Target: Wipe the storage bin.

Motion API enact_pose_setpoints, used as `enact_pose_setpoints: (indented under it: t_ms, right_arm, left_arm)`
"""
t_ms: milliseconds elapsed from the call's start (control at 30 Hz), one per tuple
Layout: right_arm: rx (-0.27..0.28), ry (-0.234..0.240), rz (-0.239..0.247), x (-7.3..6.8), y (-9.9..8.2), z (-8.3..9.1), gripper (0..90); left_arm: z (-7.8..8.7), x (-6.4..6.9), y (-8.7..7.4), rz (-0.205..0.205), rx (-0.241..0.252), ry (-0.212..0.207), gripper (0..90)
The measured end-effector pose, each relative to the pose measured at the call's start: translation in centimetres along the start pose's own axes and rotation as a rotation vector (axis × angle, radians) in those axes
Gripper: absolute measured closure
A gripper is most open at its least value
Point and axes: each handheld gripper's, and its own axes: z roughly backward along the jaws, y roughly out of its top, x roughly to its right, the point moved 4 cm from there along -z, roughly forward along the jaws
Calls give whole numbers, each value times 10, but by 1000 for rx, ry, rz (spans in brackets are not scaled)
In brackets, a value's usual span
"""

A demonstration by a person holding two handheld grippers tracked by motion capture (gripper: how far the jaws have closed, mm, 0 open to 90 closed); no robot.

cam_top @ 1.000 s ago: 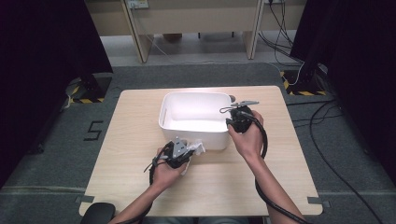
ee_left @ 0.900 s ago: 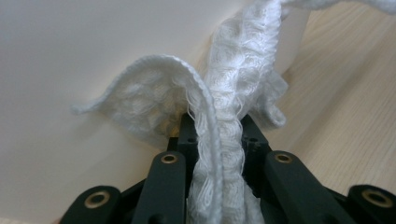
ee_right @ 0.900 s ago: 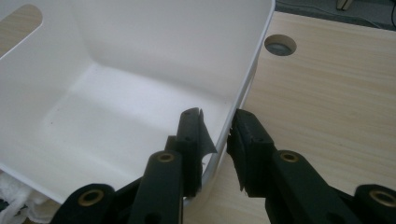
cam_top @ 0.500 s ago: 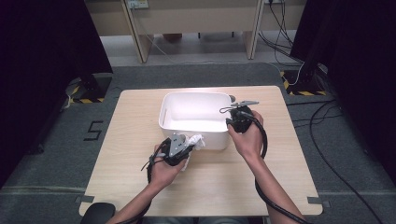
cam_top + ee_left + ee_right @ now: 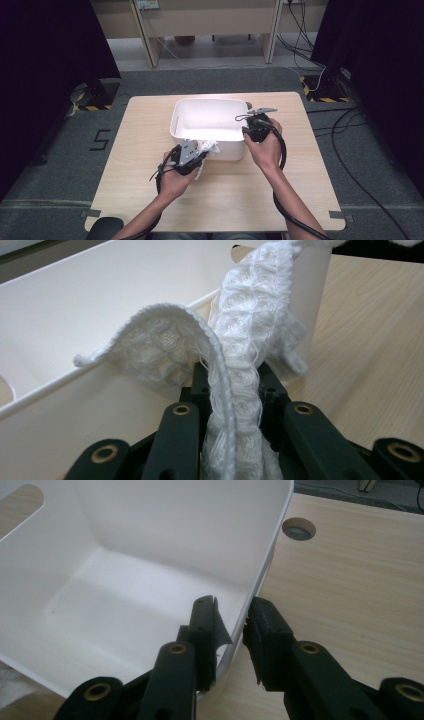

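**White cloth at the rim of the tub**

We see a white plastic tub (image 5: 207, 125) on the table, and its floor is bare and clean where our right gripper view looks into it. A white waffle-weave cloth (image 5: 235, 345) hangs over the tub's near wall, just ahead of our left jaws, one fold curling inward over the rim.

The tub stands on a pale wooden table (image 5: 145, 150) with a round cable hole (image 5: 299, 528) beyond our right jaws. Grey carpet surrounds the table, with black curtains at both sides and light wooden furniture legs at the back.

Our left gripper (image 5: 232, 410) has its jaws pressed together on the cloth, which runs up between them and rises toward the tub's rim. Our right gripper (image 5: 232, 625) straddles the tub's right wall near its front corner, one jaw inside and one outside. The jaws are closed on the wall, pinching its rim.
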Motion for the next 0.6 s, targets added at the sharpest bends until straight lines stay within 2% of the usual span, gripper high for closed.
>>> enact_pose_setpoints:
  t_ms: [600]
  right_arm:
    - [3,-6,4,1,0,0,743]
  left_arm:
    - [-4,5,10,-16,14,-6,758]
